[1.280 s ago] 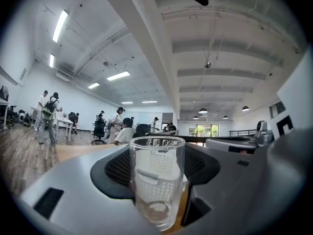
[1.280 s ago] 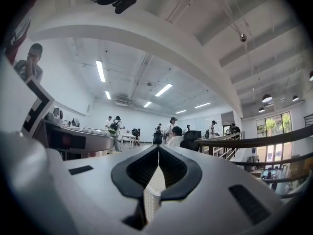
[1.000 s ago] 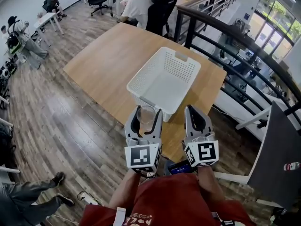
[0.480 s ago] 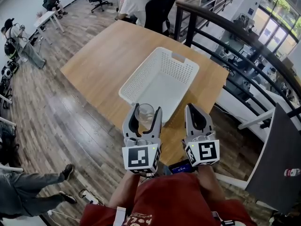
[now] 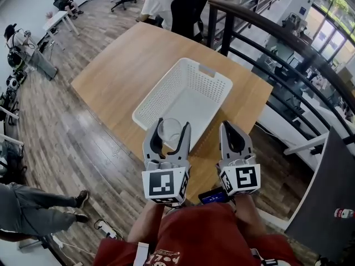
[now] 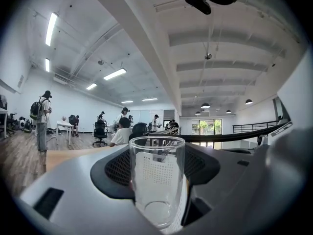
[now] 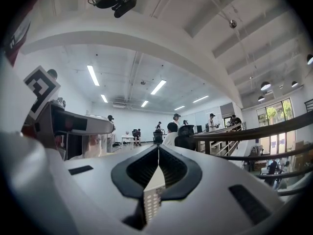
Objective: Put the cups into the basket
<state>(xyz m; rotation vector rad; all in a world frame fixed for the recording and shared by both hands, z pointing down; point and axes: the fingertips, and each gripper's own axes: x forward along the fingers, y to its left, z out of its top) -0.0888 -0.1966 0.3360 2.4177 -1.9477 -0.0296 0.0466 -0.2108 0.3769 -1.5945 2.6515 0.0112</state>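
Squinting at the print on my red shirt (image 5: pixel 211 237), I can't read it. My left gripper (image 5: pixel 173 125) pinches an upright clear glass cup (image 5: pixel 170 135) at the near rim of the white perforated plastic basket (image 5: pixel 158 87). My right gripper (image 5: pixel 226 129), just beside, is pressed together with nothing in it. The basket sits on a wooden table (image 5: pixel 119 60).

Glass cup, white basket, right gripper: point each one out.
Glass cup (image 6: pixel 156 180), left gripper view, clear side wall.
White basket (image 5: pixel 206 70), head view, far rim.
Right gripper (image 5: pixel 228 127), head view, between its closed jaws.

Clear glossy cup (image 5: pixel 171 133), white perforated matt plastic basket (image 5: pixel 160 91), smooth wood-grain table (image 5: pixel 122 60), wooden plank floor (image 5: pixel 72 148).
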